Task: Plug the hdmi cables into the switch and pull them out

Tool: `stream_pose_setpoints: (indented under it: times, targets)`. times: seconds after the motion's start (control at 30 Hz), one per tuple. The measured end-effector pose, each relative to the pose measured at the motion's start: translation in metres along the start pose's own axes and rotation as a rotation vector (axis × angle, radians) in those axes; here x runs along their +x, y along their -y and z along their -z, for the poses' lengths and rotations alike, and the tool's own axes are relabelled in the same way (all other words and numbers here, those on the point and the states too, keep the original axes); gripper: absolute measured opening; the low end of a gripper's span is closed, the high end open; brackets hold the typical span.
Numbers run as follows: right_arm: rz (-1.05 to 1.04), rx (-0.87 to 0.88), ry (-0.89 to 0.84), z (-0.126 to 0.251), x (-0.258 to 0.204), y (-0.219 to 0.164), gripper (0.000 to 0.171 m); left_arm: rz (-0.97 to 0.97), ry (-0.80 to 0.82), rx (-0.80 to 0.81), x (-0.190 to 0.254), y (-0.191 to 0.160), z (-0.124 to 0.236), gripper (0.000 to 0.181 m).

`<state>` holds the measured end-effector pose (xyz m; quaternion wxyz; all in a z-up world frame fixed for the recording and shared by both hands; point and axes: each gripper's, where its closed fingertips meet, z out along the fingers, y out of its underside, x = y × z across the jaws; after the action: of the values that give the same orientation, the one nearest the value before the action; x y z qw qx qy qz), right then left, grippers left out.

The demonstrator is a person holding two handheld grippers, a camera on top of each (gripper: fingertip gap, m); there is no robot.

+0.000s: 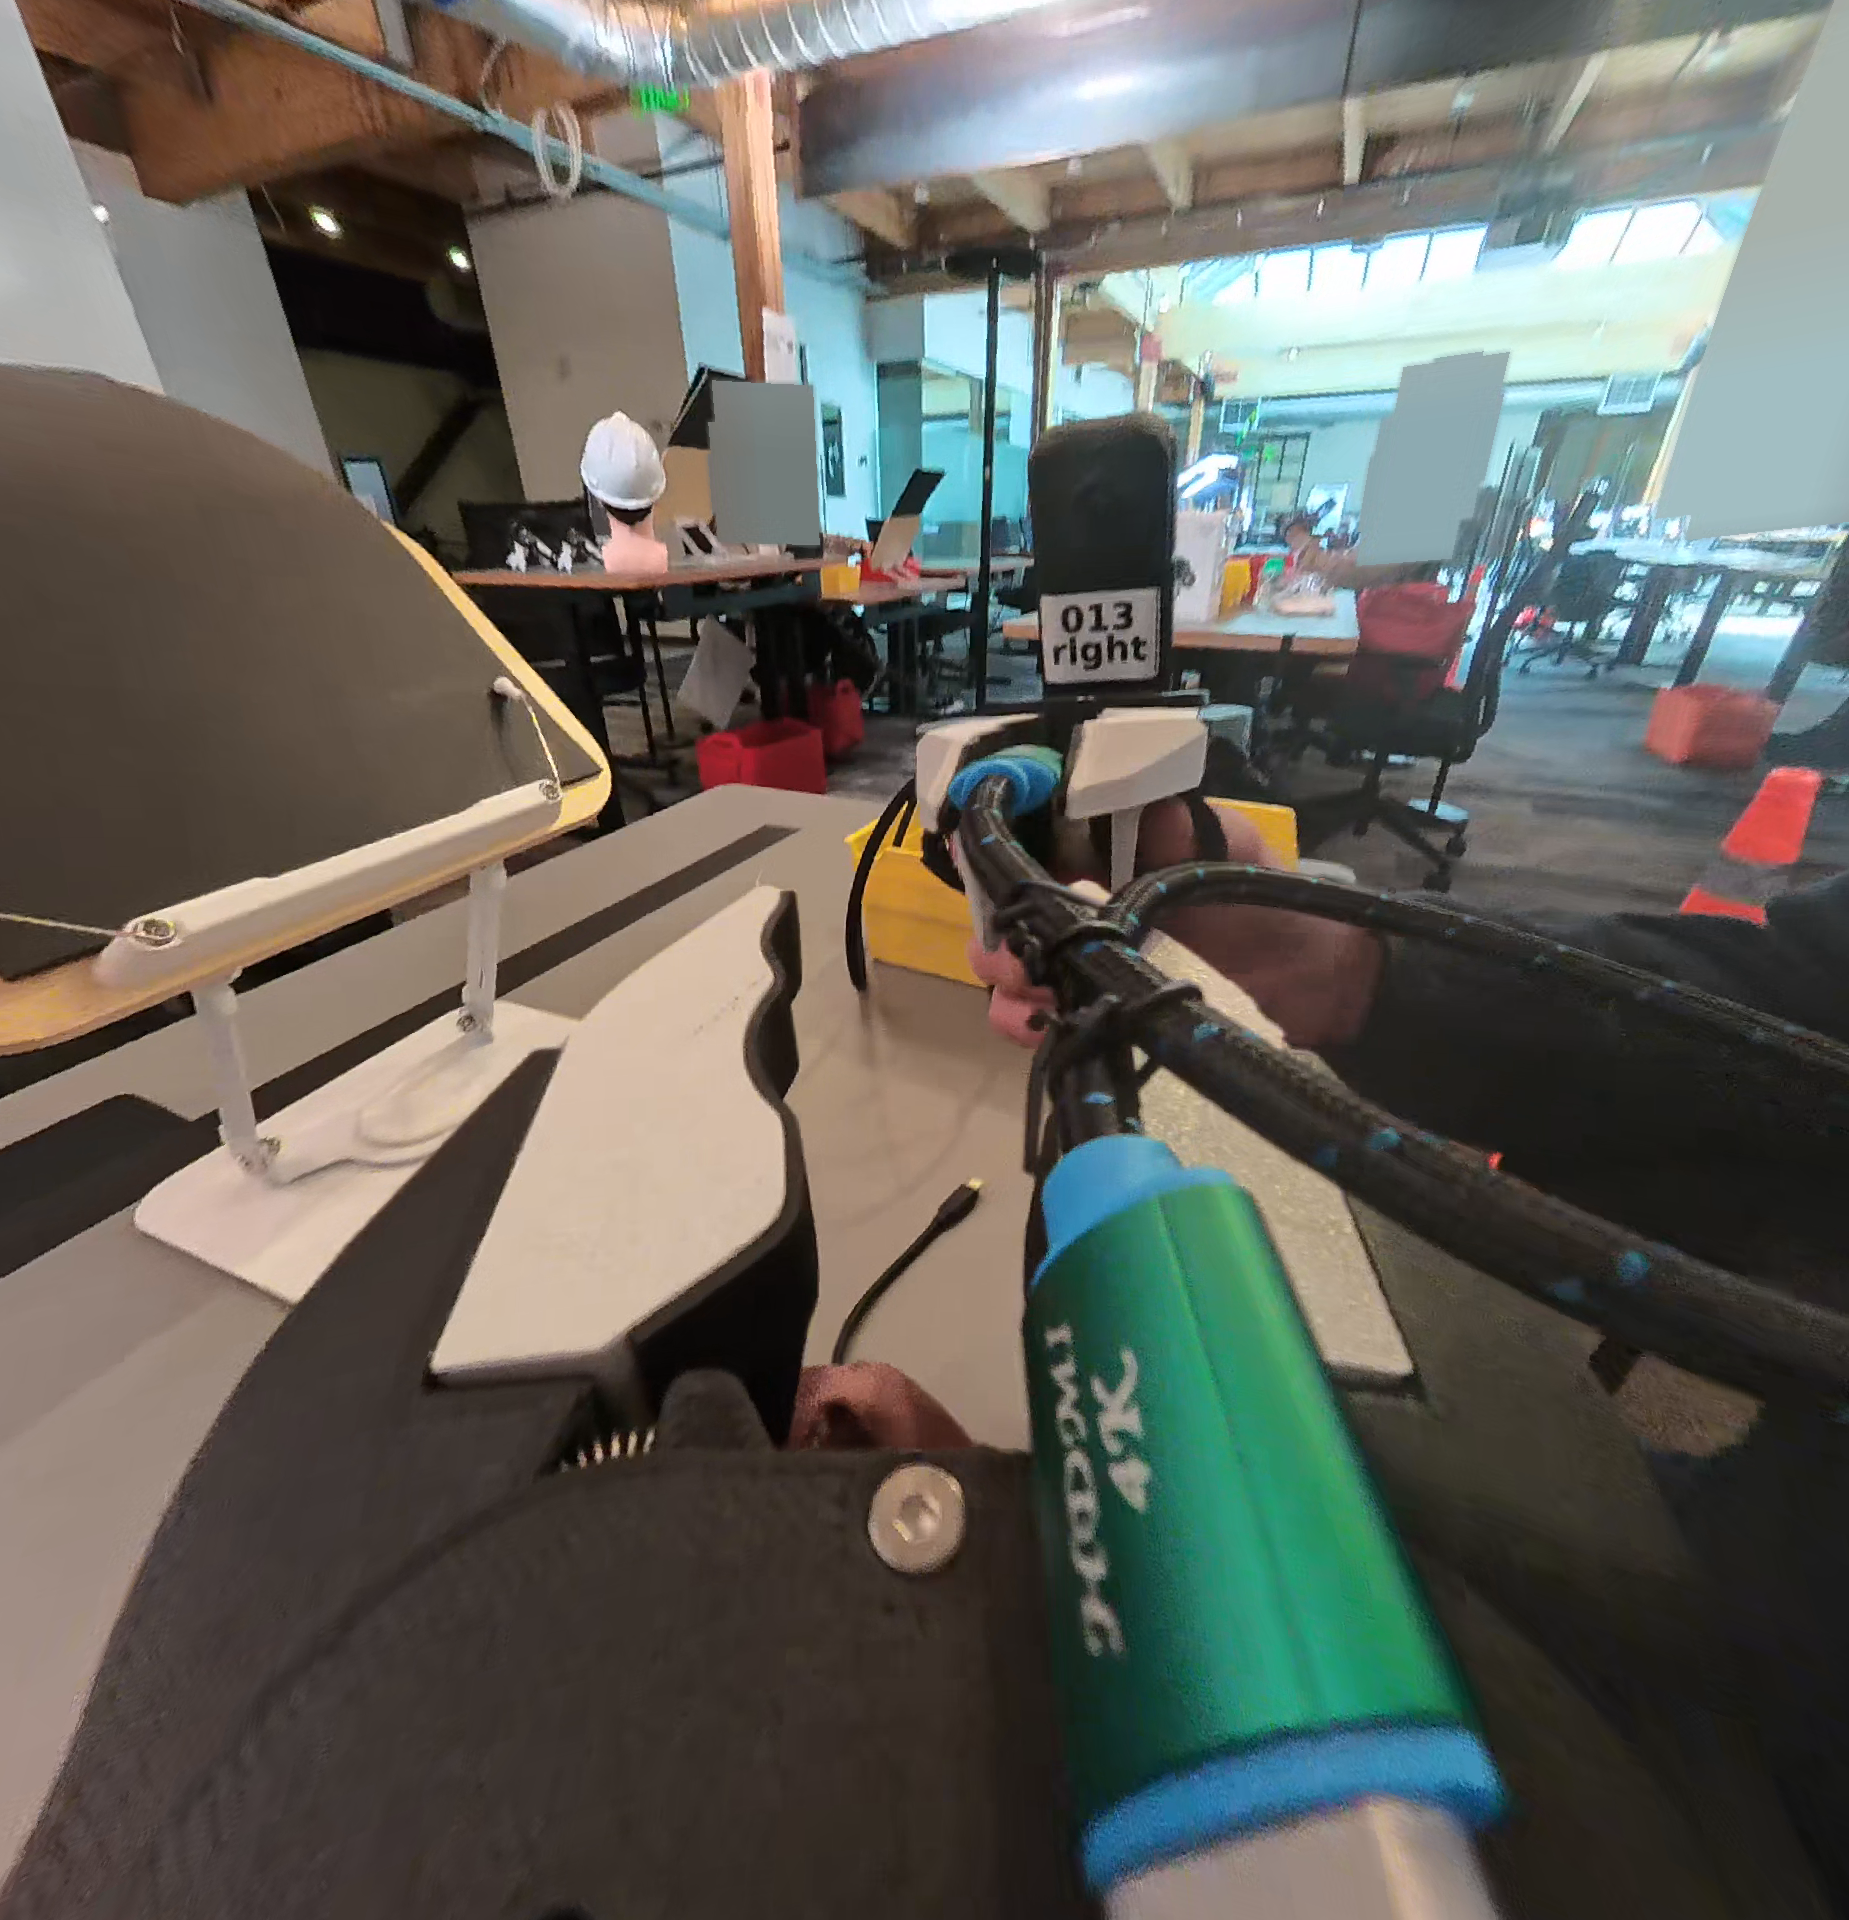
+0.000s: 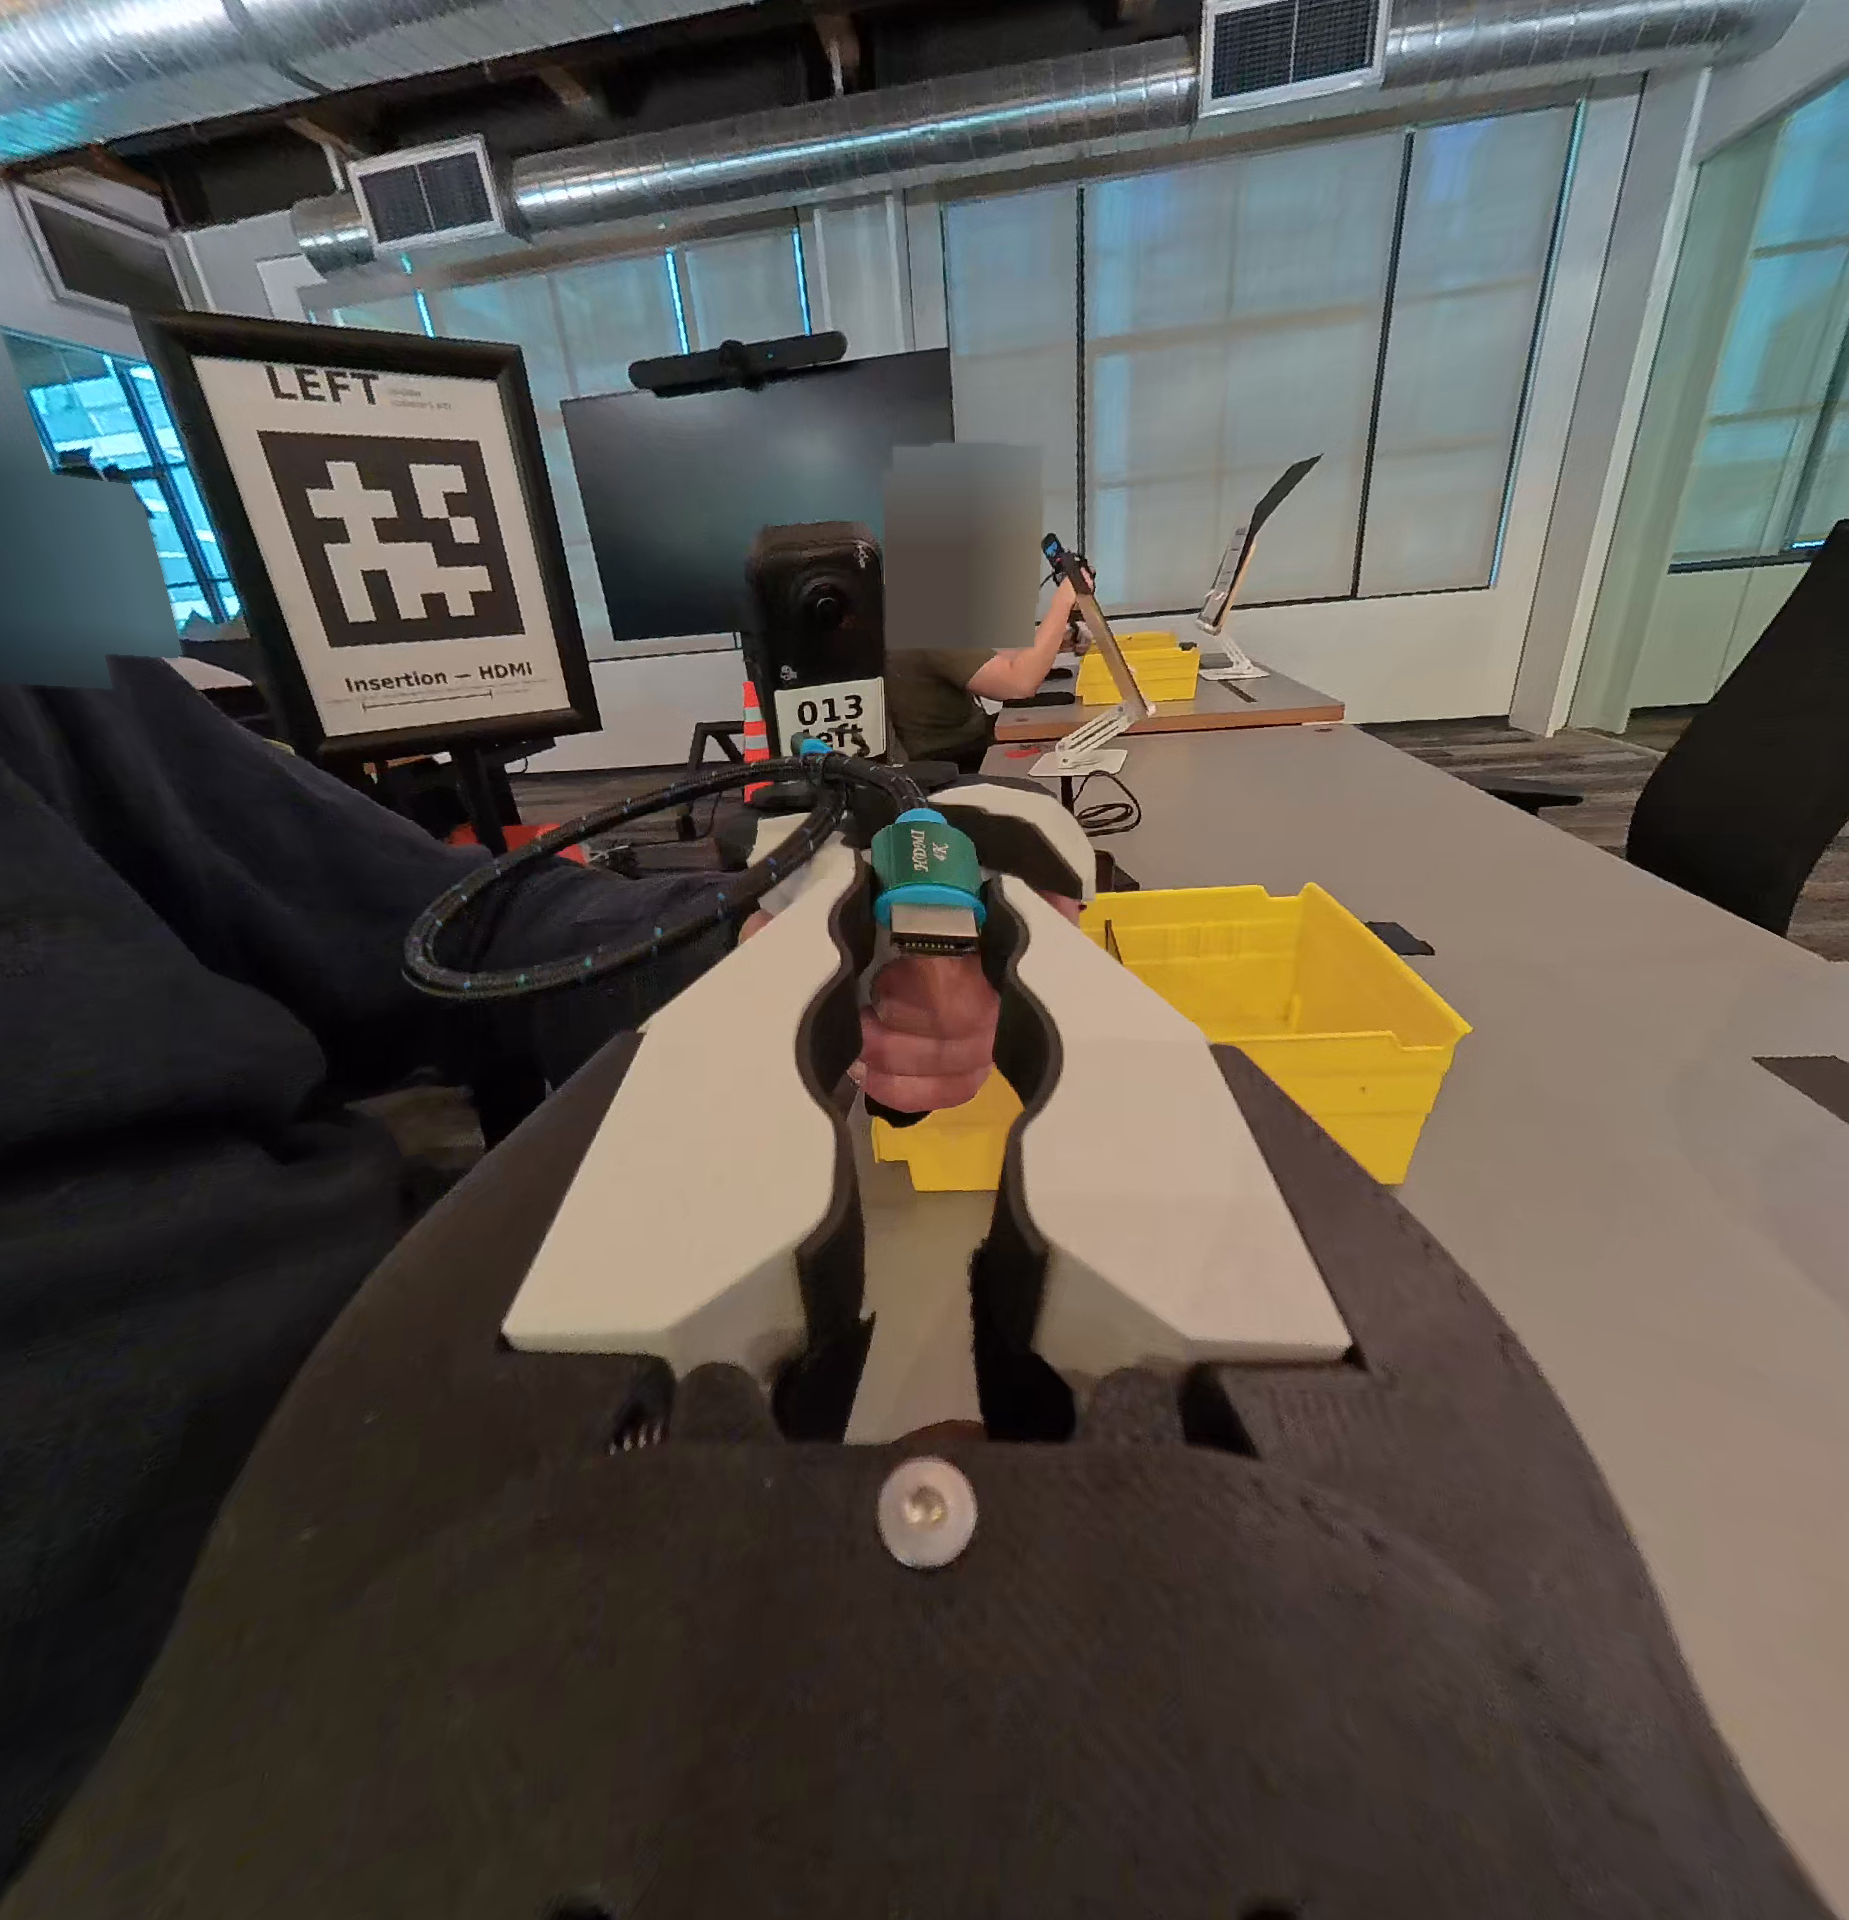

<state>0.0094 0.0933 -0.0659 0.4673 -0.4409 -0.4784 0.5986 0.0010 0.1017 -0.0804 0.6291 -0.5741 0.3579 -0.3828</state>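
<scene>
Coiled hdmi cable point(image 2: 546, 935): light, stiffly braided.
Right gripper point(image 2: 925, 904) jaws pinch its green plug point(image 2: 925, 857); left gripper point(image 1: 930, 1039) jaws gape, empty. I'd grip that hard shell.

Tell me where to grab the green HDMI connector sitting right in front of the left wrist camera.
Probably best: grip the green housing across its mid-length, pads on opposite sides. Come from the cable end: the braided cable leaves the far blue collar, while the metal tip points back at the camera and should stay bare for plugging.
</scene>
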Motion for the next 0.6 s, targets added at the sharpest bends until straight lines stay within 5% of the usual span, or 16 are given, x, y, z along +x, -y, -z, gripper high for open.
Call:
stream_pose_setpoints:
  times: [0.6]
  targets:
    - [0.036, -0.091, 0.004, -0.004, -0.012, 0.002, 0.019, 0.033, -0.043, 0.134, 0.013, 0.029, 0.001, 0.049]
